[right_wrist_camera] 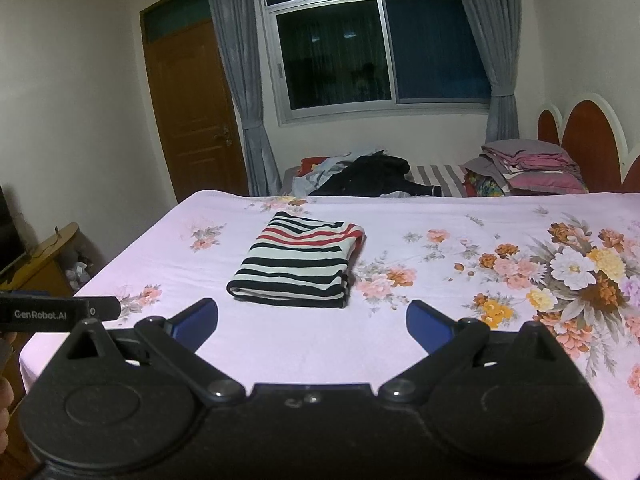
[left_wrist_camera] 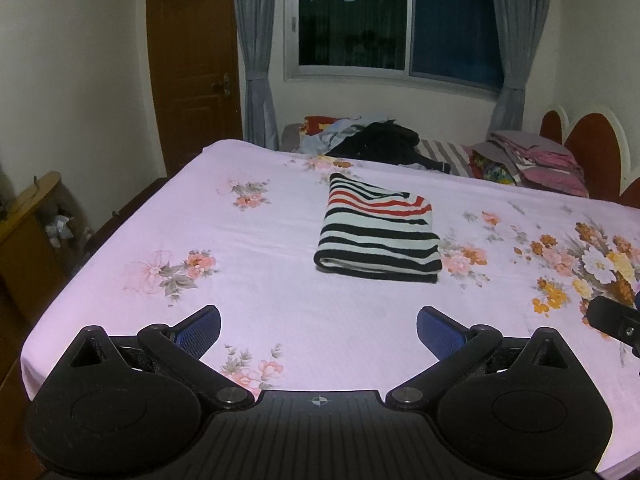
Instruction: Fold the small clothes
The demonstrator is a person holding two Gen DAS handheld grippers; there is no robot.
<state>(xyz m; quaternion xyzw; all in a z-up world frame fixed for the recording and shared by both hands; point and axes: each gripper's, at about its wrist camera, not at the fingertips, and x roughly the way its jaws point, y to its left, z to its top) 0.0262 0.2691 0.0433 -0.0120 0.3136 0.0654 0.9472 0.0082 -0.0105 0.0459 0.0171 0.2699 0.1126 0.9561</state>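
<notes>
Left claw [left_wrist_camera: 318,332]: held low over the near edge of the bed, pointed along the mattress toward the window [left_wrist_camera: 396,20]. Blue pads [left_wrist_camera: 200,330] are spread wide apart; nothing is gripped between them, only bare sheet is seen in the gap.

Right claw [right_wrist_camera: 312,322]: held at a like height over the near edge, also aimed toward the window. Its blue pads [right_wrist_camera: 430,326] are spread wide, nothing pinched. A dark bar marked "GenRobot.AI" is seen at the left margin of the right wrist view, and a dark piece of the other device at the right margin of the left wrist view; the two claws are thus placed side by side. A sliver of a hand is glimpsed at the lower left of the right wrist view.

Striped garment [left_wrist_camera: 378,230]: black, white and red stripes, folded into a compact rectangle, laid flat on the pink floral bedsheet [left_wrist_camera: 260,240]. From the left claw it is seen ahead and slightly right of centre, well apart from the pads. From the right claw the garment [right_wrist_camera: 298,266] is seen ahead and slightly left of centre, nearer but not touched.

Beyond the striped garment, at the far edge of the bed: a heap of dark and pale clothes [left_wrist_camera: 372,140], and to its right a stack of folded pink and grey linens [left_wrist_camera: 532,160] beside the scalloped headboard [left_wrist_camera: 588,148]. A wooden door [left_wrist_camera: 192,60] is noted left of the window.
</notes>
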